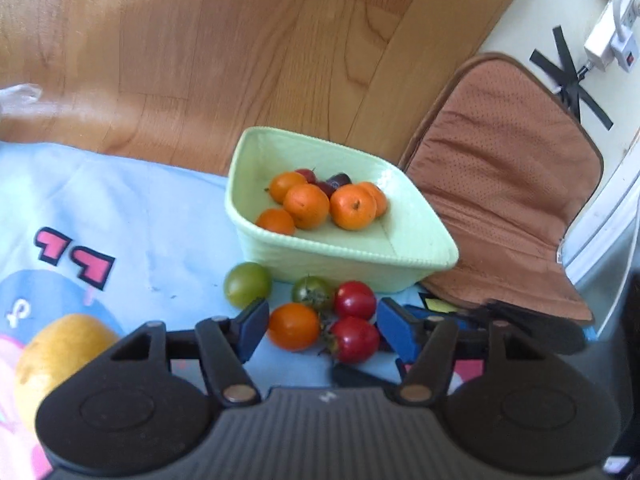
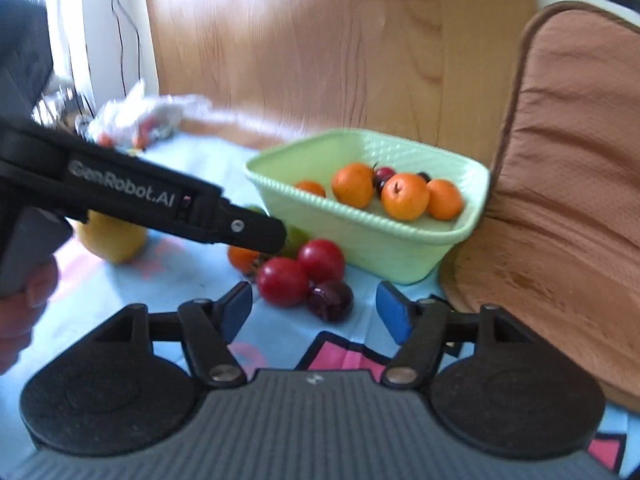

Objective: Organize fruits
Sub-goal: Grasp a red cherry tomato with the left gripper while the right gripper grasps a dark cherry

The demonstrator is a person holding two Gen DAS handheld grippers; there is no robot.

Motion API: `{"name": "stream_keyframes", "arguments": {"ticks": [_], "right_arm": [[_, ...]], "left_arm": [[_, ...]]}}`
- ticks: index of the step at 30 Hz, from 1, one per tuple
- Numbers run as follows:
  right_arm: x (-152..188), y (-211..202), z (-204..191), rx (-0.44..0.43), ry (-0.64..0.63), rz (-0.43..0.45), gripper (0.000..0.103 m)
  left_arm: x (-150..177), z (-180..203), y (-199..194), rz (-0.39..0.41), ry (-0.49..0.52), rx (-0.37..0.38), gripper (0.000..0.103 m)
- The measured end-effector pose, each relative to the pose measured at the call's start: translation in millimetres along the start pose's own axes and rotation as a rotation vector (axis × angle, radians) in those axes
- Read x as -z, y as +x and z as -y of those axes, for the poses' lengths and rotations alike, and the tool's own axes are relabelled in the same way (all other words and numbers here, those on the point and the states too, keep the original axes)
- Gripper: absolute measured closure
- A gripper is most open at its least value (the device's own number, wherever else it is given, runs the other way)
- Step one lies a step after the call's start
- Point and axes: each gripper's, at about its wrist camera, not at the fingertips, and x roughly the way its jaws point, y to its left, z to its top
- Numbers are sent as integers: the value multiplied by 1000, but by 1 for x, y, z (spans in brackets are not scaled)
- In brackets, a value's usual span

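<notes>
Fruit lay in two groups: oranges (image 1: 306, 205) and a few dark plums sat in the pale green basket (image 1: 404, 258), presumably already sorted, while the loose tomatoes (image 1: 355, 338) clustered on the blue cloth (image 1: 132, 216) just in front of it. The left hand-held gripper (image 1: 322, 330) stood open around that cluster, gripping nothing, likely lined up for a pick. The right hand-held gripper (image 2: 314, 312) was open and empty too, near a dark plum (image 2: 330, 300).

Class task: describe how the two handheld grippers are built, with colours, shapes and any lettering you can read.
Both grippers, left and right, have blue flat pads on black linkage fingers with silver pivot pins, round black housings either side, and a ribbed grey body. Seen from the side, the left one is a black bar lettered GenRobot.AI. No cables or sleeves show.
</notes>
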Motion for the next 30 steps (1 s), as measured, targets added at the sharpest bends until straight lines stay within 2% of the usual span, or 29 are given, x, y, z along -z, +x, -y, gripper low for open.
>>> {"name": "stream_keyframes", "arguments": {"ticks": [3,6,7,9,12,15,18,22,24,30], "right_arm": [[-9,8,3,-66,17,6,29],[-10,9,-4,-56,-18,12,33],[-8,3,-7,-60,-34,29,39],[-3,-9,-14,-58,-65,54,43],[10,-31,-29,-65,-124,79,43],[19,-47,-47,-57,-149,65,43],[34,-65,-63,-43,-180,95,42],[45,-77,-67,-62,-130,89,43],[51,-82,-68,-45,-119,94,43],[54,-88,-62,-2,-43,116,43]], "left_arm": [[4,-5,8,-13,-31,33,45],[10,-8,4,-18,-39,46,48],[13,-6,1,-22,-27,50,48],[21,0,-6,-30,-7,75,50],[40,9,-21,-30,29,97,56],[61,15,-40,-29,67,111,57],[77,12,-58,-26,73,126,56],[89,8,-77,-10,103,107,52],[92,4,-82,-2,104,99,52],[82,-1,-81,6,67,117,52]]}}
